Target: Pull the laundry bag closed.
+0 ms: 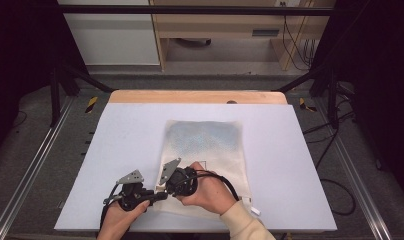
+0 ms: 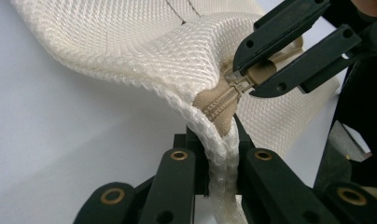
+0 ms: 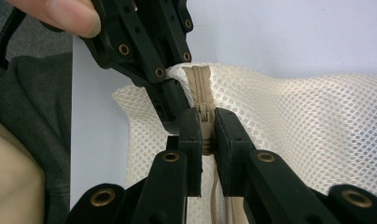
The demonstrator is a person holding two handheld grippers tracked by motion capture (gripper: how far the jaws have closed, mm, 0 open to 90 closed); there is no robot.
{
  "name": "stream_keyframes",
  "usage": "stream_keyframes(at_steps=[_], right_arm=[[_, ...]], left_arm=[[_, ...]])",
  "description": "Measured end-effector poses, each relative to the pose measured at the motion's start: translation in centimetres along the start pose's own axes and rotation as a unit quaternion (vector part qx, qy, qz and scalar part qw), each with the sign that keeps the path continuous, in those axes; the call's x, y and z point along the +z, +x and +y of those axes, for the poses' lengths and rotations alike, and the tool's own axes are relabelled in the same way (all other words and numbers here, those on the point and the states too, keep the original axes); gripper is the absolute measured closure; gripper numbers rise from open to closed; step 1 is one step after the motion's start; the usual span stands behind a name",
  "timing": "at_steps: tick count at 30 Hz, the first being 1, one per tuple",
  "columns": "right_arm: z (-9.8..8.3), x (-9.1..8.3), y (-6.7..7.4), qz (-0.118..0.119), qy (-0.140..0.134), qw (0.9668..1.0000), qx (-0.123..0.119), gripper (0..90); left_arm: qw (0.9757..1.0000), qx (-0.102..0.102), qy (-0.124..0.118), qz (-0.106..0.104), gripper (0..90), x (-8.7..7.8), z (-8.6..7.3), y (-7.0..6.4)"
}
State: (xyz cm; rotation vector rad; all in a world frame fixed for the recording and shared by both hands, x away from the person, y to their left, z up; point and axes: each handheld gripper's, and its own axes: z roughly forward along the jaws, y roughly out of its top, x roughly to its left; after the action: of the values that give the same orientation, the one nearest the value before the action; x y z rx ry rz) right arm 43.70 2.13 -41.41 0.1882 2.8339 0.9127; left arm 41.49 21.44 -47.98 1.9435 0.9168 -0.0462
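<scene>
mesh bag (image 1: pixel 205 150): a flat, cream, roughly rectangular pouch of open netting, lying in the middle of the table, its near-left corner lifted by the two tongs. a bluish patch shows through its far half in the high view.
bag weave: coarse knitted net with small round holes, soft and floppy; it sags into folds where it is pulled up (image 2: pixel 130 46).
bag edge (image 2: pixel 221 168): a thick rolled seam of the same white net, running down between the left tong's jaws.
zipper (image 3: pixel 201 88): tan woven tape with fine matching teeth, set along the bag's edge and curving over the raised corner.
zipper slider (image 2: pixel 240 80): small, pale and tan, sitting at the end of the tape near the corner.
left gripper (image 2: pixel 220 154): black angular jaws with brass rivets, clenched on the bag's seamed edge just below the zipper's end; seen in the high view at the bag's near-left corner (image 1: pixel 157 195).
right gripper (image 3: pixel 206 135): same black jointed build, jaws clamped on the zipper slider, the tape running between the pads; in the left gripper view it comes in from the upper right, tips pinched on the slider (image 2: pixel 254 79).
grippers to each other: tips almost touching at the corner.
table (image 1: pixel 125 140): smooth, matt, pale grey sheet with a wooden strip at the far edge.
hands: one wraps each tong from the near side (image 1: pixel 210 192), a cream sleeve on the right forearm.
</scene>
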Motion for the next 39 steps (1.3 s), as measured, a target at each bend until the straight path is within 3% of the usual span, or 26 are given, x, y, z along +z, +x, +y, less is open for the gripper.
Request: stream_keyframes(at_steps=[23,39], right_arm=[[-0.9,-1.0,0.0,0.000,-0.015,0.9998,0.015,82.2],[-1.5,-1.3,-0.2,0.000,-0.008,0.9998,0.019,82.1]], left_arm=[[0.9999,0.011,-0.005,-0.002,84.3,0.5,0.2,-0.8],[0.9998,0.015,-0.007,-0.007,84.2,0.5,0.3,-0.9]])
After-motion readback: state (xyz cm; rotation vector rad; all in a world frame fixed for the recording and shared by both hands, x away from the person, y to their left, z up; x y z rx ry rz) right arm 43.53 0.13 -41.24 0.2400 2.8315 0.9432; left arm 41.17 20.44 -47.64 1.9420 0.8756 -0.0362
